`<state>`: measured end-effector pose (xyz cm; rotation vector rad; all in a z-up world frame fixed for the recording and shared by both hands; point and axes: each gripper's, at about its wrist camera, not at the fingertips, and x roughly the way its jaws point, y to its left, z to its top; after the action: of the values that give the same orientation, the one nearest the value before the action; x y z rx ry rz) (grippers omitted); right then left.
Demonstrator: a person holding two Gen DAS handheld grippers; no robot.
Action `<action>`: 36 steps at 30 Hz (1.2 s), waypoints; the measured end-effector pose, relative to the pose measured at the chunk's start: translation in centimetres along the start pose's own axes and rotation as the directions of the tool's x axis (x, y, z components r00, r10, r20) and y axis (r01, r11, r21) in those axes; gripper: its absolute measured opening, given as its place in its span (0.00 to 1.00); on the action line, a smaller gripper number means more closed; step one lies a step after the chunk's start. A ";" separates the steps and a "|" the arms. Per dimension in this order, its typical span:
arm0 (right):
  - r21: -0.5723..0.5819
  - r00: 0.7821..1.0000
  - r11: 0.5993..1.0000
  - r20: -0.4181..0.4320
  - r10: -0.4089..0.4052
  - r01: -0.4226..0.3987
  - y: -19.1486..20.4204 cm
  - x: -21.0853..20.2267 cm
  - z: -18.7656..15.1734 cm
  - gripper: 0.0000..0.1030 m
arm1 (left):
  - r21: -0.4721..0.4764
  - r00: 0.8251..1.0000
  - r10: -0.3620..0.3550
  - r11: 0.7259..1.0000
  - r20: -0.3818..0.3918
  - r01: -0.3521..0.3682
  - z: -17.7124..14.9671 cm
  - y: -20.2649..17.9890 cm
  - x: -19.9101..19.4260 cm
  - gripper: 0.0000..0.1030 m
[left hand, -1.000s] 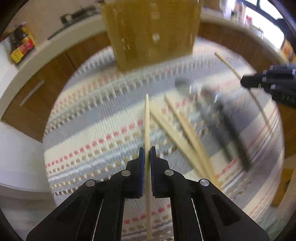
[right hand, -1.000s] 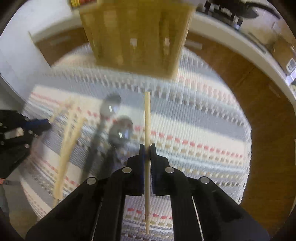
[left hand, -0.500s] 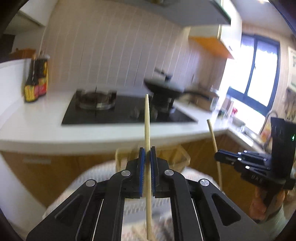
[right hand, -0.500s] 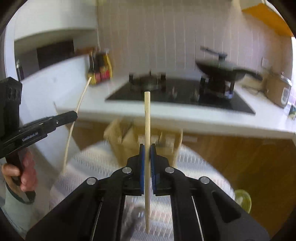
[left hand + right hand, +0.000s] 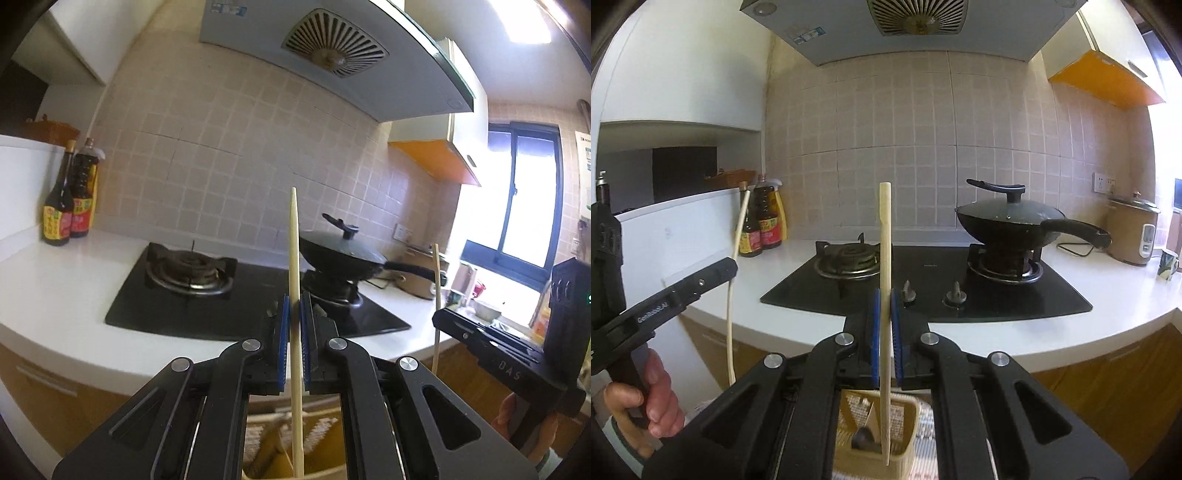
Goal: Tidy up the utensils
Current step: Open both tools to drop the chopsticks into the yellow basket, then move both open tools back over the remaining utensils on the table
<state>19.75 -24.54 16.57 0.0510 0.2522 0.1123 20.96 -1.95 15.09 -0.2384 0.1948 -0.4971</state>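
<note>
My left gripper (image 5: pixel 294 332) is shut on a pale wooden chopstick (image 5: pixel 294 258) held upright, its lower end over the tan utensil basket (image 5: pixel 325 469) below. My right gripper (image 5: pixel 885 332) is shut on another wooden chopstick (image 5: pixel 885 240), also upright, its lower tip above the tan woven basket (image 5: pixel 908 435), which holds a dark spoon-like thing (image 5: pixel 862 439). The right gripper (image 5: pixel 437 321) shows at the right of the left wrist view with its chopstick (image 5: pixel 437 273). The left gripper (image 5: pixel 733 266) shows at the left of the right wrist view.
A white counter (image 5: pixel 1108 306) carries a black gas hob (image 5: pixel 923 284), a lidded black wok (image 5: pixel 1008 218), two sauce bottles (image 5: pixel 762 225) and a rice cooker (image 5: pixel 1132 232). A striped mat (image 5: pixel 923 454) lies under the basket. A range hood (image 5: pixel 332 55) hangs above.
Both grippers have swung up from facing the mat to facing the kitchen wall, each still holding its chopstick, now upright over the basket. The utensils on the mat have left view.
</note>
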 end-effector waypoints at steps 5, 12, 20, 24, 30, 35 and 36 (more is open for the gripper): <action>-0.003 1.000 1.000 0.024 0.011 -0.011 -0.1 2.0 -1.1 0.04 | 0.014 0.999 0.042 0.999 0.022 -0.042 -1.3 1.0 1.5 0.04; -0.050 1.000 0.999 0.022 -0.008 0.009 0.3 3.8 -3.5 0.04 | 0.029 0.995 0.088 0.996 0.052 -0.089 -3.4 1.7 2.8 0.04; 0.005 1.000 1.000 0.024 0.009 -0.009 -0.5 2.4 -5.3 0.05 | 0.048 0.997 0.068 0.996 0.035 -0.070 -4.8 1.7 1.9 0.27; 0.039 0.999 0.998 -0.012 0.046 -0.046 -1.0 0.4 -5.3 0.07 | 0.017 0.999 0.044 0.999 0.016 -0.045 -4.7 2.2 0.4 0.40; 0.083 0.992 0.992 -0.074 0.105 -0.099 -0.9 -3.3 -6.0 0.07 | -0.030 1.000 0.004 1.000 -0.010 -0.004 -4.3 2.6 -3.5 0.56; 0.155 0.979 0.979 -0.134 0.155 -0.134 -0.7 -6.7 -7.5 0.15 | -0.028 0.999 -0.019 0.999 -0.047 0.018 -4.8 2.1 -7.4 0.66; 0.160 0.978 0.978 -0.140 0.154 -0.131 -0.6 -7.3 -7.7 0.21 | -0.026 0.998 -0.021 0.999 -0.053 0.020 -4.9 1.9 -8.0 0.69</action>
<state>10.85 -25.73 10.87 0.2107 0.4094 0.2414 13.78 2.75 10.91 -0.2524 0.2512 -0.5219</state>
